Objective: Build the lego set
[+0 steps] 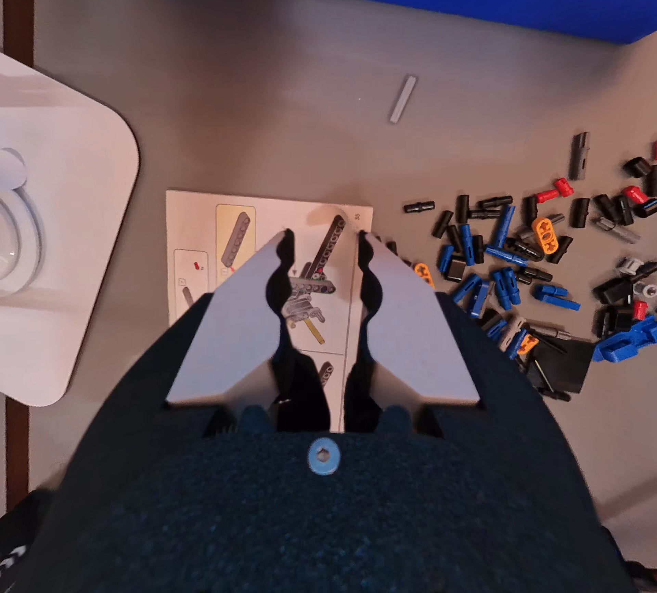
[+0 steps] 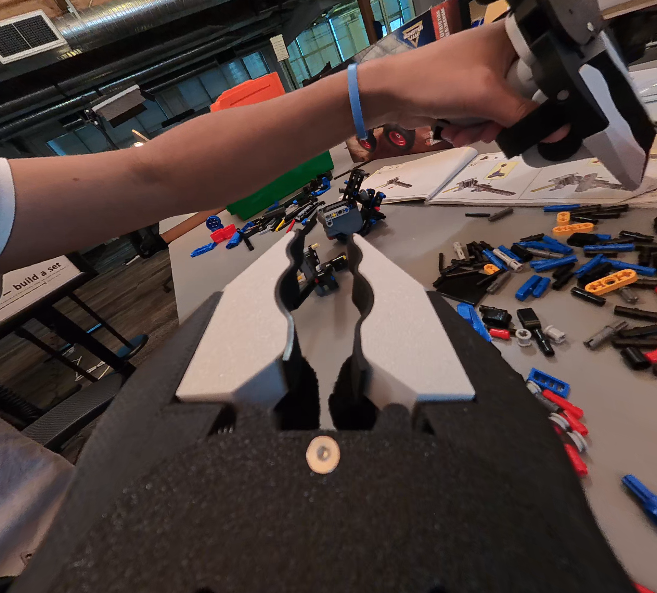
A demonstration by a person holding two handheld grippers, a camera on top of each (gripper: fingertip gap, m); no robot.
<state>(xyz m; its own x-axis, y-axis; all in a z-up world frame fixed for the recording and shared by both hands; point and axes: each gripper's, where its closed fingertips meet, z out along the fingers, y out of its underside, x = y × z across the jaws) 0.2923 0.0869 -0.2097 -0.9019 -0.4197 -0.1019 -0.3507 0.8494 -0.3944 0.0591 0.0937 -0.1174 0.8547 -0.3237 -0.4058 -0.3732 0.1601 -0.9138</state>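
Pieces litter the grey table under ceiling ducts; both hand-held grippers gape empty.

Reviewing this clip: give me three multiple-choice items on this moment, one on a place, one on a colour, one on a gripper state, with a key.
1. What lies under the left gripper?
A. the instruction booklet
B. a green bin
C. the blue box

2. What colour is the band on the wrist of the arm crossing the right wrist view?
A. red
B. light blue
C. black

3. How is the right gripper?
A. shut on a pin
B. open, holding nothing
C. shut on the booklet

Key:
1 A, the open page shows between and beyond its fingers.
2 B, a light blue band circles the wrist.
3 B, a clear gap stands between its fingers, and the small assembly seen through it sits on the table beyond.
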